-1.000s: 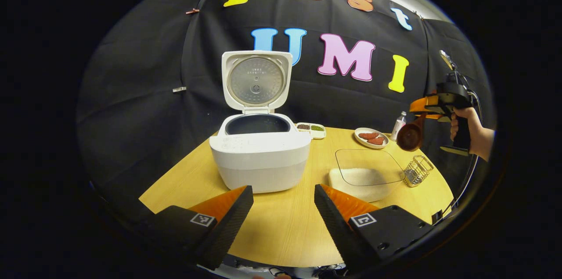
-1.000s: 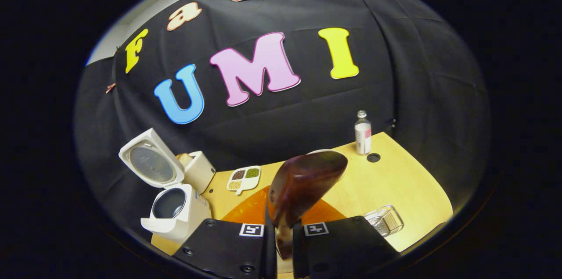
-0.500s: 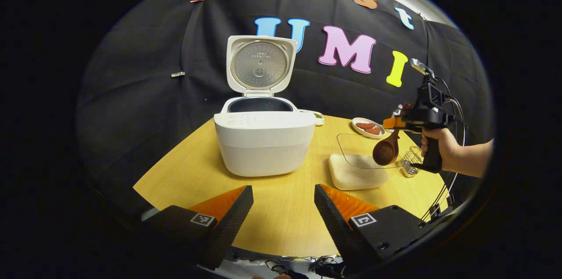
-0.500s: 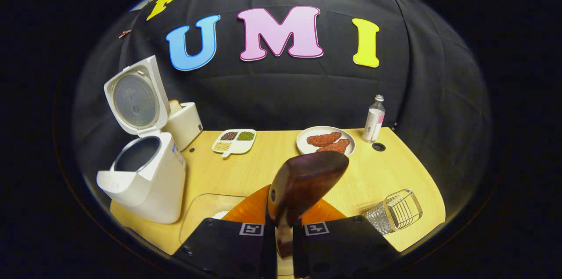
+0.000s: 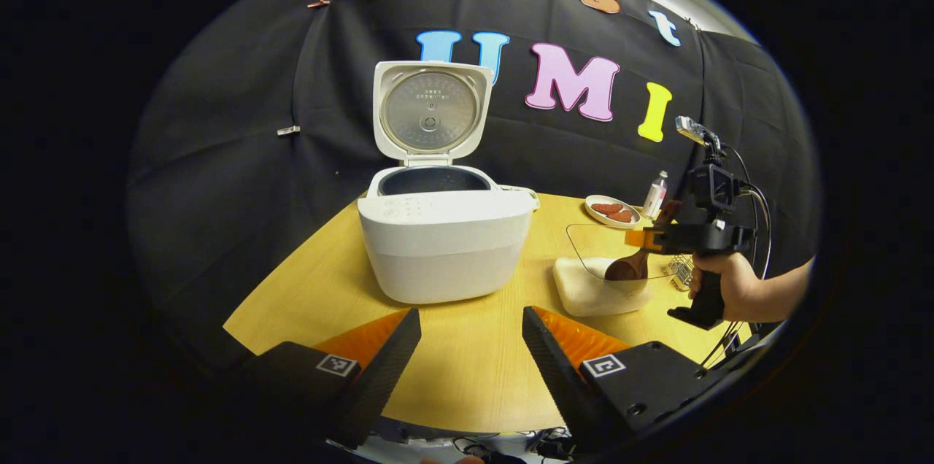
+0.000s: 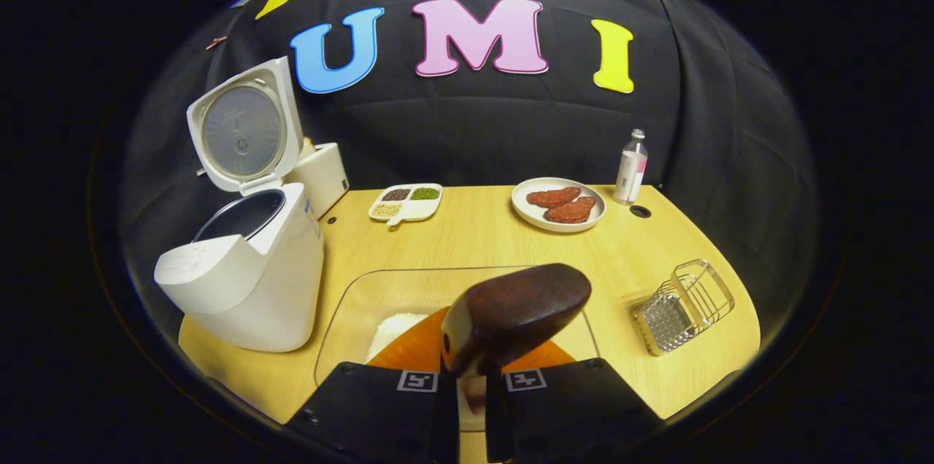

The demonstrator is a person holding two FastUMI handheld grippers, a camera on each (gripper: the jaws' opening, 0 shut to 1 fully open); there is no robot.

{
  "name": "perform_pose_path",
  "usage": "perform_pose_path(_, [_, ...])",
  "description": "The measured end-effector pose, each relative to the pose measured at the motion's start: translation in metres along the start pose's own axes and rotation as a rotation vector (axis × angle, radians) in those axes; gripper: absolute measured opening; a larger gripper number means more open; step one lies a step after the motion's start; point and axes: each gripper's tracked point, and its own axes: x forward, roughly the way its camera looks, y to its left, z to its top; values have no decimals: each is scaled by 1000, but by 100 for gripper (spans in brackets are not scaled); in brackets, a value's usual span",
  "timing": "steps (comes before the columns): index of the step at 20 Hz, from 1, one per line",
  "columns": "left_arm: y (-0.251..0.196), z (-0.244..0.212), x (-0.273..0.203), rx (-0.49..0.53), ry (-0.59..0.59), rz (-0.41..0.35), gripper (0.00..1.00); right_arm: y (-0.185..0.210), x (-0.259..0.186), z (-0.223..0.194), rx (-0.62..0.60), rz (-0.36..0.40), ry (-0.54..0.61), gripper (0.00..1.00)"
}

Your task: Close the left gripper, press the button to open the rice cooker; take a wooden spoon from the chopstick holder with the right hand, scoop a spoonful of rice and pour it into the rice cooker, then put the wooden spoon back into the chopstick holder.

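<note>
The white rice cooker (image 5: pixel 445 245) stands in the middle of the table with its lid (image 5: pixel 430 110) up and the dark inner pot showing. My left gripper (image 5: pixel 471 347) hovers open in front of it, with nothing between its fingers. To the right, a hand holds my right gripper (image 5: pixel 643 238), shut on the handle of the wooden spoon (image 5: pixel 624 271). The spoon's bowl dips inside the clear glass container (image 5: pixel 584 249), just above the white rice (image 5: pixel 584 289). In the right gripper view the spoon (image 6: pixel 514 314) hangs over the container (image 6: pixel 350 311) and rice (image 6: pixel 398 329), with that gripper (image 6: pixel 471 391) below it. The wire chopstick holder (image 6: pixel 682 303) lies tilted at the right.
At the back of the wooden table (image 6: pixel 467 238) are a divided dish of grains (image 6: pixel 406 203), a plate with red meat pieces (image 6: pixel 558 203) and a small bottle (image 6: pixel 631 166). A white box-like appliance (image 6: pixel 321 176) stands behind the cooker (image 6: pixel 248 281). Cables trail from the right gripper.
The right gripper has come down and to the left with the spoon, from above the holder into the glass rice container. The left gripper stays open, its view slightly shifted.
</note>
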Motion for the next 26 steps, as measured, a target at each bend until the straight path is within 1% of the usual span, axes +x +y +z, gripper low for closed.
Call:
perform_pose_path(4, [1,-1,1,-14,-2,-2,97,22,-8,-8,27,9,36,19])
perform_pose_path(7, [3,-3,-2,-19,1,-4,96,24,-7,-10,103,-11,70,19])
perform_pose_path(9, [5,-7,-4,-27,5,-1,97,21,-5,-12,196,-23,101,18])
perform_pose_path(11, [8,-12,-4,-42,14,5,96,19,-4,-13,329,-28,134,19])
perform_pose_path(12, [10,-14,-4,-51,20,7,96,20,-4,-13,401,-22,153,14])
perform_pose_path(13, [12,-16,-5,-61,24,10,96,19,-3,-14,462,-20,170,14])
perform_pose_path(17, [19,-18,-4,-80,32,24,96,11,-5,-17,631,-18,213,14])
perform_pose_path(20, [22,-14,-4,-78,28,32,96,4,-8,-11,786,-7,216,14])
perform_pose_path(22, [21,-13,-3,-79,26,28,96,-4,-13,-10,861,-4,220,14])
perform_pose_path(23, [20,-11,-2,-76,26,26,97,-10,-14,-10,879,-9,218,14])
perform_pose_path(24, [18,-11,-2,-71,25,23,96,-19,-15,-11,892,-21,215,14])
perform_pose_path(26, [13,-8,-2,-56,21,17,96,-36,-20,-6,965,-45,200,14])
